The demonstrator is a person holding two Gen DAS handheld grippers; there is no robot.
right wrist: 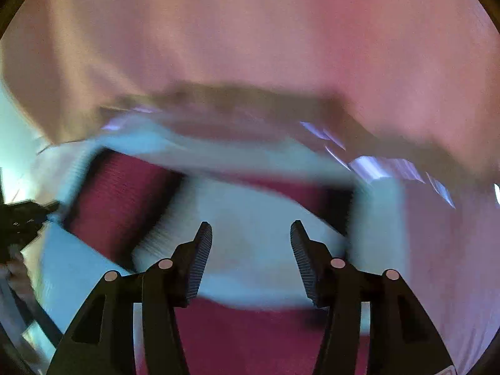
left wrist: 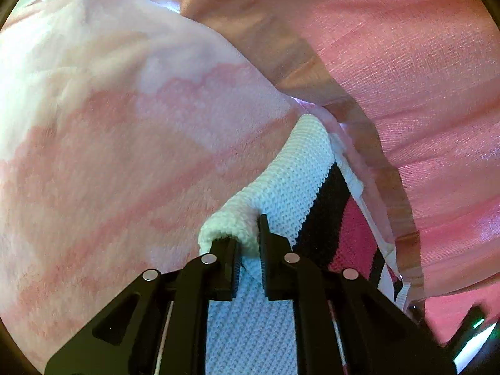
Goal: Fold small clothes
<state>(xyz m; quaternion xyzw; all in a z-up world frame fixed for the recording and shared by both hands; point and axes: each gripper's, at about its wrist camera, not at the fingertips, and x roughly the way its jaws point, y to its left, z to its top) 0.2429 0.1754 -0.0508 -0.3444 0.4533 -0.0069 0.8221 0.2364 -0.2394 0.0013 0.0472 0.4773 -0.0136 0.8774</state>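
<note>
Left gripper [left wrist: 250,243] fingers clamped on white rolled edge of striped knit garment [left wrist: 300,187], lying on pink patterned blanket [left wrist: 125,143], right gripper [right wrist: 251,250] fingers apart, empty, above blurred garment.

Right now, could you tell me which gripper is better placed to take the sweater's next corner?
Probably the right gripper: its jaws are open and empty above the sweater. The left gripper is shut on the sweater's white edge.

Both the left gripper [left wrist: 250,247] and right gripper [right wrist: 251,243] are black plastic with ribbed inner pads, angular cut-out linkage arms and 4 round silver pins.
</note>
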